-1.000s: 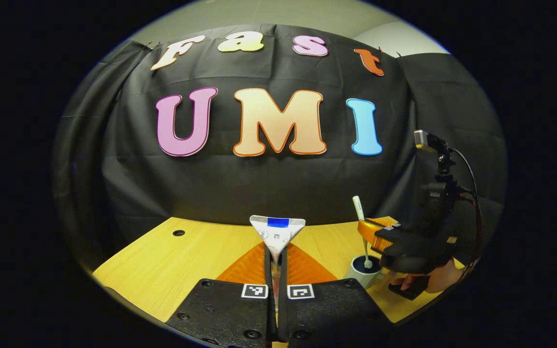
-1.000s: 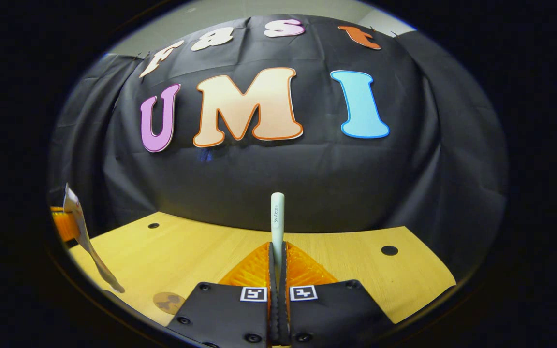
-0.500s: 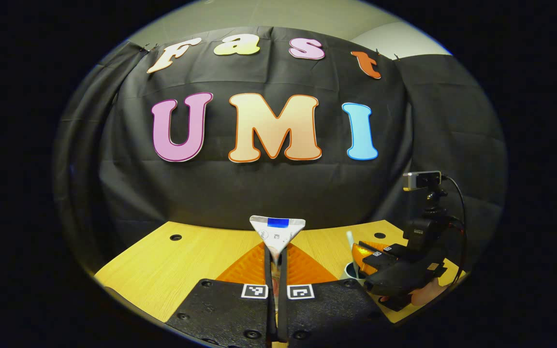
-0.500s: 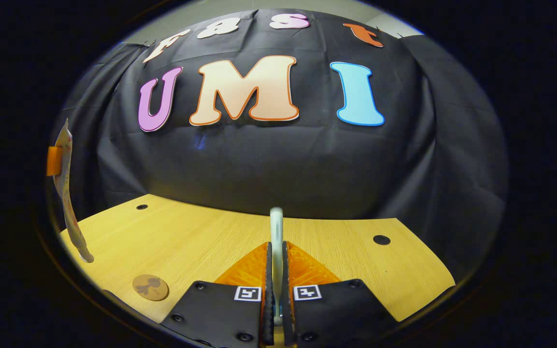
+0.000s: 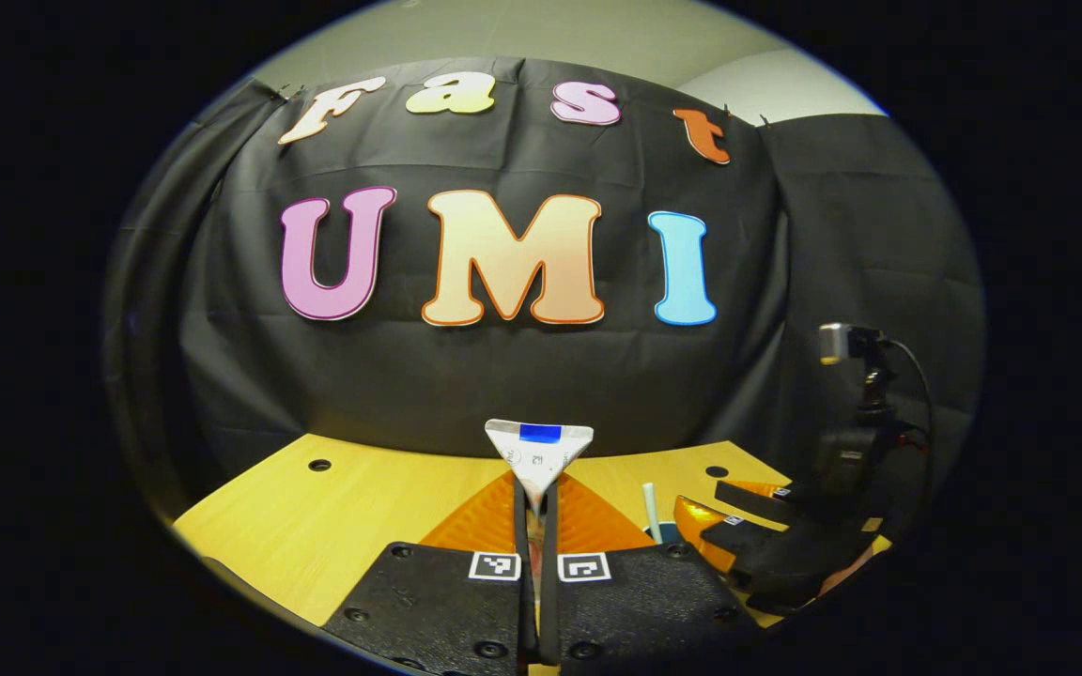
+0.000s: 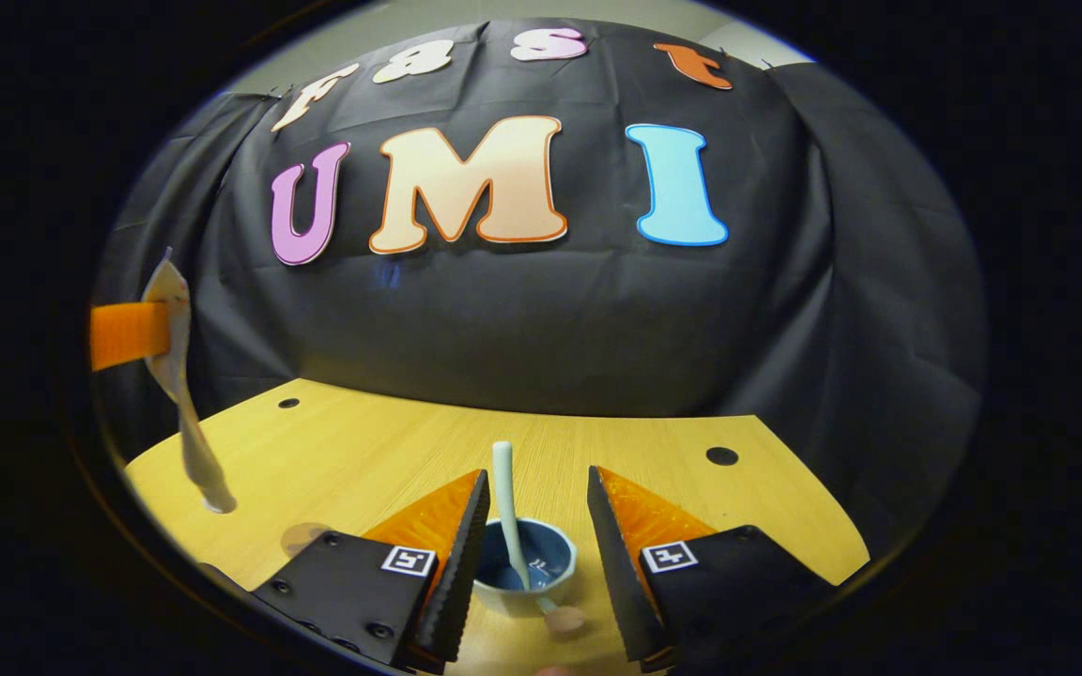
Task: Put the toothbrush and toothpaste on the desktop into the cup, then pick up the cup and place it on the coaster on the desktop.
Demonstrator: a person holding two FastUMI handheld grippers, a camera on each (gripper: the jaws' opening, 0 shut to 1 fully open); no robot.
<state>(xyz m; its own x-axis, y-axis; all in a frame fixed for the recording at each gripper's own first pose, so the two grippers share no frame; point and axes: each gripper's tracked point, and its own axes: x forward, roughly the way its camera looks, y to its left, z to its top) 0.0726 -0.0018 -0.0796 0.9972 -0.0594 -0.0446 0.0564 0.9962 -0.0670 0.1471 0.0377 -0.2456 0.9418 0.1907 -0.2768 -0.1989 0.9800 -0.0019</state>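
My right gripper (image 6: pixel 537 472) stands open over a small white cup (image 6: pixel 541 575) with a blue inside. The pale toothbrush (image 6: pixel 506 507) stands in that cup, leaning on the rim and free of both fingers. My left gripper (image 5: pixel 538 481) is shut on the white toothpaste tube (image 5: pixel 538 449), which is held above the table with its crimped end up. In the left gripper view the right gripper (image 5: pixel 705 499) sits low at the right, and the toothbrush handle (image 5: pixel 651 512) pokes up beside it. In the right gripper view the toothpaste tube (image 6: pixel 179 394) hangs at the far left from the left gripper's finger (image 6: pixel 128 333).
The wooden table (image 6: pixel 363 441) has round holes near its back corners. A small brown coaster (image 6: pixel 301 537) lies at the front left, partly behind my right gripper's left finger. The black cloth wall closes off the back of the table.
My right gripper has opened and let go of the toothbrush, which now stands in the cup. The left gripper still holds the toothpaste tube aloft.
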